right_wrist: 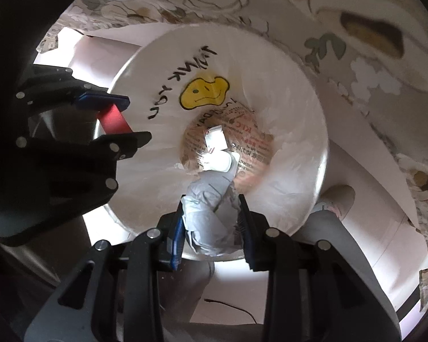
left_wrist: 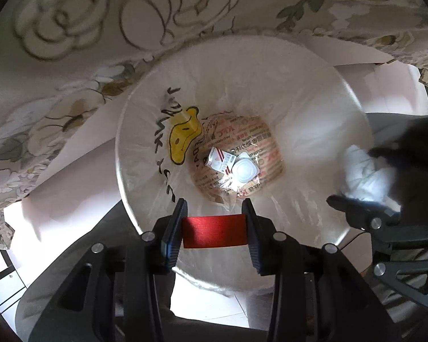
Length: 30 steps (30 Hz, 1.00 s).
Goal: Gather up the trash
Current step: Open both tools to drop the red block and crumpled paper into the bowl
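Red card (left_wrist: 214,231) pinched in my left claw (left_wrist: 214,228), crumpled tissue (right_wrist: 211,219) in my right claw (right_wrist: 211,222); lined bin (left_wrist: 145,131) gapes directly below both.

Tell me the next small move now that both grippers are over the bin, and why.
Probably open both grippers and let go. The left gripper holds a red card and the right gripper a crumpled tissue, both over the mouth of the lined bin, where trash already lies at the bottom.

Both fisheye views are dim and bent at the dark edges. Daylight glares on the floor (left_wrist: 211,299). The flowered cloth (left_wrist: 71,28) is blurred by motion.
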### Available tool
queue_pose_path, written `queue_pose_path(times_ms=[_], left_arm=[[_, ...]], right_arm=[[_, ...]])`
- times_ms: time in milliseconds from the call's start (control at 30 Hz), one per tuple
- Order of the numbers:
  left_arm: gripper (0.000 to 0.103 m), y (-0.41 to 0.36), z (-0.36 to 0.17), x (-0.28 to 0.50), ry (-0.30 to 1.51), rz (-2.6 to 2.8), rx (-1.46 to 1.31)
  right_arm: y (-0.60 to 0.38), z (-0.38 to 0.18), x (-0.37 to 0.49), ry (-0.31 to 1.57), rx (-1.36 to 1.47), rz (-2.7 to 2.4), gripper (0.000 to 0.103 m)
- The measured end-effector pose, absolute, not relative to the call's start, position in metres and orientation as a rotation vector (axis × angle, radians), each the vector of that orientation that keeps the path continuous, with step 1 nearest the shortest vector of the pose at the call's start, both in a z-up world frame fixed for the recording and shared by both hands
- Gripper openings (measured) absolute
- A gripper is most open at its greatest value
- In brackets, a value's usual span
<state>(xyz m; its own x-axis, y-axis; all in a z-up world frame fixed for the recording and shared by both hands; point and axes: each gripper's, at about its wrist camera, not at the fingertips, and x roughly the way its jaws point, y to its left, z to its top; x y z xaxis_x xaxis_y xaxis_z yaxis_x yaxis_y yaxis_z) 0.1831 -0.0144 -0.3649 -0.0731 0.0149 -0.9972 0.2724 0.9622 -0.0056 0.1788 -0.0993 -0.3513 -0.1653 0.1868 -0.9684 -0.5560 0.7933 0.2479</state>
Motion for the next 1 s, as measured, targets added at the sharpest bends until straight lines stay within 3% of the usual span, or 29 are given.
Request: queue_pose_path(times_ms=[900,1000], left_arm=[[0.042,-0.007,-0.413,0.196,1.714,-0.181,0.163],[0.047,-0.008,-0.414,0.196,1.712,-0.179,0.164]], right_arm=[[-0.087,-0.399,0.187,1.691,-0.353,0.63,0.036],[-0.086,-0.402,0.187,1.685,-0.379,0.612,0.042]])
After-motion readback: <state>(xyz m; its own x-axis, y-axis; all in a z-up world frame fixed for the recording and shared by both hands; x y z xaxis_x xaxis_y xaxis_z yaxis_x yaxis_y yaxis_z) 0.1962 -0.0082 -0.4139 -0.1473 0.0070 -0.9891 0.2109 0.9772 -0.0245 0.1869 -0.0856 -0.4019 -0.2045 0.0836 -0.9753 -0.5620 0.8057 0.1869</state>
